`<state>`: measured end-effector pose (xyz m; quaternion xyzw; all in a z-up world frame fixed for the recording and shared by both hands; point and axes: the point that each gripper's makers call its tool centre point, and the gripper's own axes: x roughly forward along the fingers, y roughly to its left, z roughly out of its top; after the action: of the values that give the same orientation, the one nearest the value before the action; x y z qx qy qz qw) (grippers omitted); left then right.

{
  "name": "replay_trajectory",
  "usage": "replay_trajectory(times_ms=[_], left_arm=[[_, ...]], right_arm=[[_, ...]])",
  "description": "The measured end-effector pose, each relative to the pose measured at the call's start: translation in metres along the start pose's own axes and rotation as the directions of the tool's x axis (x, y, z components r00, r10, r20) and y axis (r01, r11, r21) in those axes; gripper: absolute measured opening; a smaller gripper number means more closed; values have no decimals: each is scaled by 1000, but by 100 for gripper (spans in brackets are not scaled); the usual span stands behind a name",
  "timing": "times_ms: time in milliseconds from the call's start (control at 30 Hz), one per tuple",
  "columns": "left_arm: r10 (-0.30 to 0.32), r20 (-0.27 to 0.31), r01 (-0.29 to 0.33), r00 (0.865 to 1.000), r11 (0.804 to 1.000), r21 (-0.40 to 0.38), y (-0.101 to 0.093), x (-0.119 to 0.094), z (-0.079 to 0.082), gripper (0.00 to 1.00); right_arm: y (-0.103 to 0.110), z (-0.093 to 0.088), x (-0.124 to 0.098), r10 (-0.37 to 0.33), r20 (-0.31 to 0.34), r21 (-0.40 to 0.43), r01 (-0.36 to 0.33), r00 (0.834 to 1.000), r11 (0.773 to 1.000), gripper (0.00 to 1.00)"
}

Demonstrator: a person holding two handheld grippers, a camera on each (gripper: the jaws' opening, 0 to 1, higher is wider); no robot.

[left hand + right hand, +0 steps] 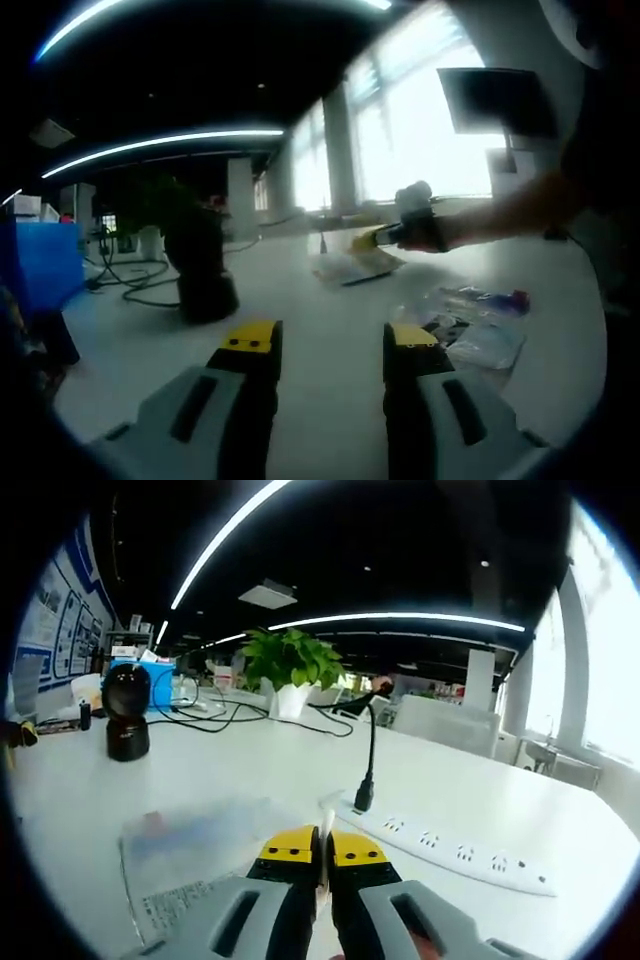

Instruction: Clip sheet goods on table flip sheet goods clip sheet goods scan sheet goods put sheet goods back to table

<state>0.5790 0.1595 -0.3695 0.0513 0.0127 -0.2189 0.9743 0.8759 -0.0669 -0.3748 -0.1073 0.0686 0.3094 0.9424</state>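
Where seen from the left gripper [328,350]: jaws apart over bare white table [330,310], gripping nothing; black rounded scanner [203,265] at left, glossy plastic packets [478,325] at right. From the right gripper [322,852]: yellow-tipped jaws pinched on thin clear sheet goods [205,845] lying flat; beyond, leafy plant [290,660], long white power strip [450,855].

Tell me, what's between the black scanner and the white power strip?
In the right gripper view, between the black scanner and the power strip lies bare white table, with the clear sheet goods nearer the right gripper.
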Motion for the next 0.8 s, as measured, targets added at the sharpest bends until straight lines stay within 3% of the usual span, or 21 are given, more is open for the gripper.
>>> replay_trajectory(times_ms=[267,467,533,800], left_arm=[[2,-4,-2,1000,1000,5,0,1,-1,32],[2,-3,-2,1000,1000,5,0,0,0,32],[2,-3,-2,1000,1000,6,-1,0,0,32],[-2,2,2,1000,1000,7,-2,0,1,32]], right_arm=[[-4,-5,-2,-26,-8,38,26,1000,999,2],[-13,-4,-5,-61,-7,127,62,998,990,13],[-15,-2,-9,-79,0,141,78,997,987,12],[-30,8,-18,-135,20,105,132,991,986,18]])
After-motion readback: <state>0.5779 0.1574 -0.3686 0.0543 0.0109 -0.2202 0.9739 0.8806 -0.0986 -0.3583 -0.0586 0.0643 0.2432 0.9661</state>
